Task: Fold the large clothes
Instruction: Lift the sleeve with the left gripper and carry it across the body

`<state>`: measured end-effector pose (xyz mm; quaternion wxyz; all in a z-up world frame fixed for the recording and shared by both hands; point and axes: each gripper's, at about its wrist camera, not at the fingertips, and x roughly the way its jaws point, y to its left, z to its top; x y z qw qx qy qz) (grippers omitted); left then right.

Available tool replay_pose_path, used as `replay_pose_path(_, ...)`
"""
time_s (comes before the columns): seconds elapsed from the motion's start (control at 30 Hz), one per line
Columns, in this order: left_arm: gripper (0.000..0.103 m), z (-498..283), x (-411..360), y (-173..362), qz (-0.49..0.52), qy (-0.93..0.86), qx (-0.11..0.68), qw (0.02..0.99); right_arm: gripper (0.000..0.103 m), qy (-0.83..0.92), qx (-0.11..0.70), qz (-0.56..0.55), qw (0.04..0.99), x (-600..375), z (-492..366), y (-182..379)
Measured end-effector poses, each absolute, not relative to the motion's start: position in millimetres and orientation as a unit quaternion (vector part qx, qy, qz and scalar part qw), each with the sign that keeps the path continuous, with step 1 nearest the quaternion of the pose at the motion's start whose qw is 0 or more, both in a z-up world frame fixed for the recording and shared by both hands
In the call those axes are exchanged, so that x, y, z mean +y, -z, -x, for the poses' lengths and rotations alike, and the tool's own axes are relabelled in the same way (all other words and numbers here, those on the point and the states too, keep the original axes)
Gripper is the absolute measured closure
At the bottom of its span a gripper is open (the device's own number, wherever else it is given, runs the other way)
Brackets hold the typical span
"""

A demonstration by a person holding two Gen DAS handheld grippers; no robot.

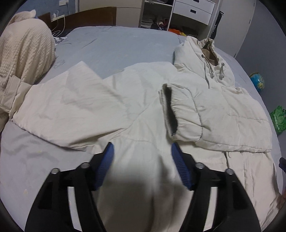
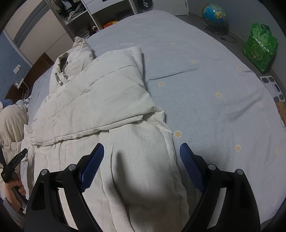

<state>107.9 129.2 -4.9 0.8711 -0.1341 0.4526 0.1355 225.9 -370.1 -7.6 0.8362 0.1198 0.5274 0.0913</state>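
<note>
A cream padded jacket [image 1: 139, 100] lies flat on the blue-grey bed [image 1: 116, 44]. Its collar with drawcords [image 1: 212, 58] points away. One sleeve [image 1: 214, 114] is folded across the body; the other sleeve [image 1: 68, 105] stretches out to the left. My left gripper [image 1: 142, 148] is open, hovering over the jacket's lower middle, holding nothing. My right gripper [image 2: 142, 149] is open over the jacket's lower right part [image 2: 143, 160], near its side edge, holding nothing. The folded sleeve [image 2: 100, 100] and the collar [image 2: 71, 60] show in the right wrist view.
A cream knitted blanket [image 1: 23, 53] is piled at the bed's left. Shelves and drawers [image 1: 178, 16] stand behind the bed. A globe [image 2: 214, 14], a green bag [image 2: 260, 48] and a scale [image 2: 273, 89] sit on the floor to the right. The other hand-held gripper [image 2: 14, 166] shows at left.
</note>
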Motion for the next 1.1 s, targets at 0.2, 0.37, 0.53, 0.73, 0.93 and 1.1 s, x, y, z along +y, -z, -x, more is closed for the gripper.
replay_pose_path(0.2,0.021,-84.9,168.0,2.4,0.157,-0.171,0.445,0.865,0.020,-0.108,0.530,-0.117,0.833,-367.8,-222.6,6.5)
replay_pose_path(0.37,0.021,-62.5,221.6,2.6,0.194,-0.210,0.441,0.851,0.020,-0.115,0.528,-0.109,0.835,-363.8,-218.7,3.1)
replay_pose_path(0.53,0.021,-39.9,276.8,7.3,0.241,-0.243,0.429,0.836,0.020,-0.115,0.519,-0.120,0.838,-366.8,-215.4,-1.3)
replay_pose_path(0.73,0.022,-28.1,325.0,16.8,0.268,-0.267,0.423,0.824,0.020,-0.108,0.521,-0.124,0.838,-369.2,-216.4,-0.4)
replay_pose_path(0.93,0.033,-26.0,370.6,36.3,0.330,-0.271,0.410,0.806,0.020,-0.101,0.529,-0.099,0.837,-361.2,-218.0,3.1)
replay_pose_path(1.1,0.035,-23.8,396.4,56.1,0.346,-0.278,0.412,0.796,0.020,-0.095,0.526,-0.100,0.839,-361.7,-220.3,5.1)
